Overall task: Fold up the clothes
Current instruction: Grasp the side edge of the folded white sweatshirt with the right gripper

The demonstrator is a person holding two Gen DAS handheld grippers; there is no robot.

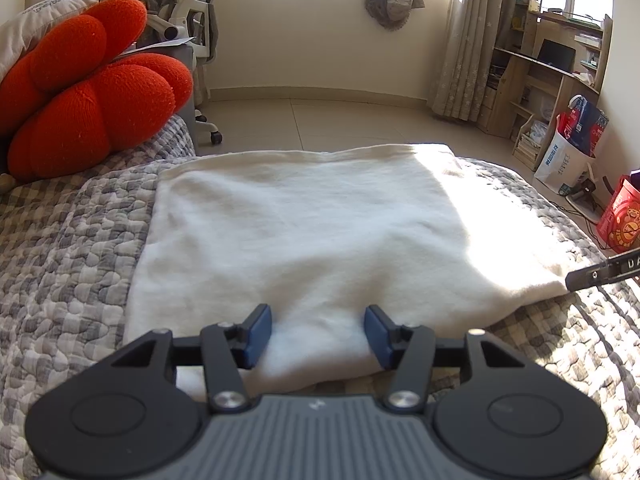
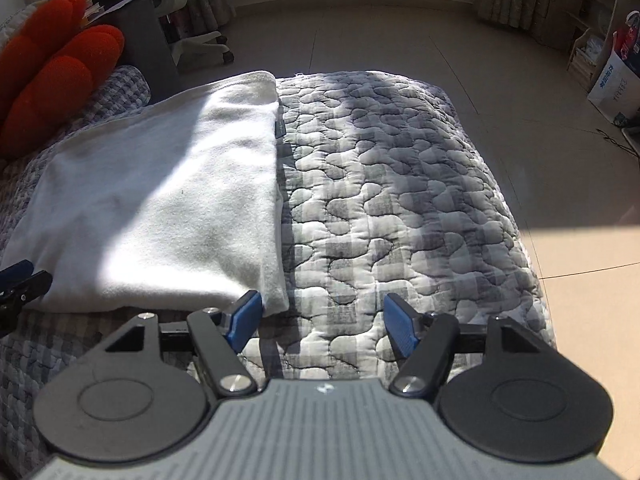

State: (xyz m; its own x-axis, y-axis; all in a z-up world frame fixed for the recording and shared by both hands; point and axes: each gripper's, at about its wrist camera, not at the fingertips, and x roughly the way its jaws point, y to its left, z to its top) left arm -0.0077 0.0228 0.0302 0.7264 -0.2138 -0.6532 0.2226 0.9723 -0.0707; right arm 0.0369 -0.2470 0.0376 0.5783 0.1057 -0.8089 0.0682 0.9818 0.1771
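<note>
A folded white garment (image 1: 304,232) lies flat on the quilted grey checked bedspread (image 1: 64,248). My left gripper (image 1: 318,334) is open, its blue pads astride the garment's near edge, which bulges up between them. My right gripper (image 2: 322,320) is open just off the garment's near right corner (image 2: 276,300), above the bedspread (image 2: 400,184); its left pad touches or nearly touches that corner. The garment (image 2: 160,200) fills the left of the right wrist view. The right gripper's tip (image 1: 600,274) shows at the right edge of the left wrist view.
An orange-red plush cushion (image 1: 88,92) sits at the bed's far left. Beyond the bed are a tiled floor (image 1: 340,120), an office chair (image 1: 192,20), curtains, a wooden shelf unit (image 1: 548,72) and bags (image 1: 572,148) on the right.
</note>
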